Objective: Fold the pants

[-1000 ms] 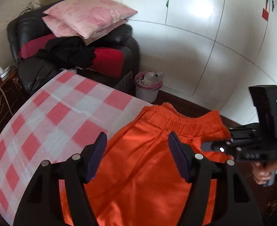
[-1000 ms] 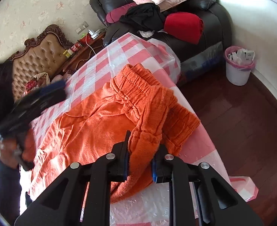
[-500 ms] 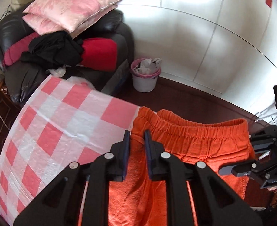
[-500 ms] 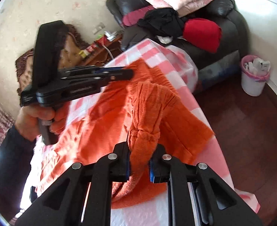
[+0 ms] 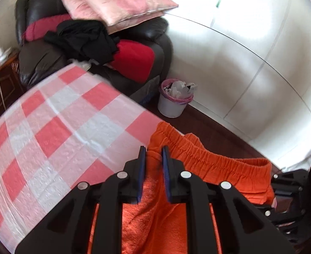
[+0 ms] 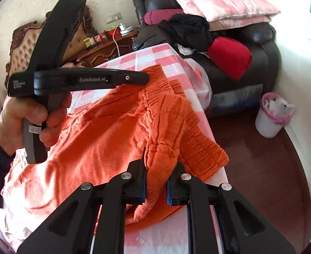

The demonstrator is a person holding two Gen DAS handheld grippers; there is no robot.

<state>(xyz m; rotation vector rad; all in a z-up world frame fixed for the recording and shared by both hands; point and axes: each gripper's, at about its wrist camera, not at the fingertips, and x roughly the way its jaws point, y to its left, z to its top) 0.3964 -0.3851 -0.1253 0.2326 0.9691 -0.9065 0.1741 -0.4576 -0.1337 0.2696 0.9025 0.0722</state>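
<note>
Left gripper (image 5: 152,158) now pinches the pants (image 5: 208,158) waistband too; right gripper (image 6: 155,169) already clamps it. Ready to fold.

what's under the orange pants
The orange pants lie on a pink and white checked cloth that shows around them. What the cloth covers is hidden. Both claws, left and right, grip the waistband.

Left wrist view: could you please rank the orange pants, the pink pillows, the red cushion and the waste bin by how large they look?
1. orange pants, though nearest the camera
2. pink pillows
3. red cushion
4. waste bin
</note>
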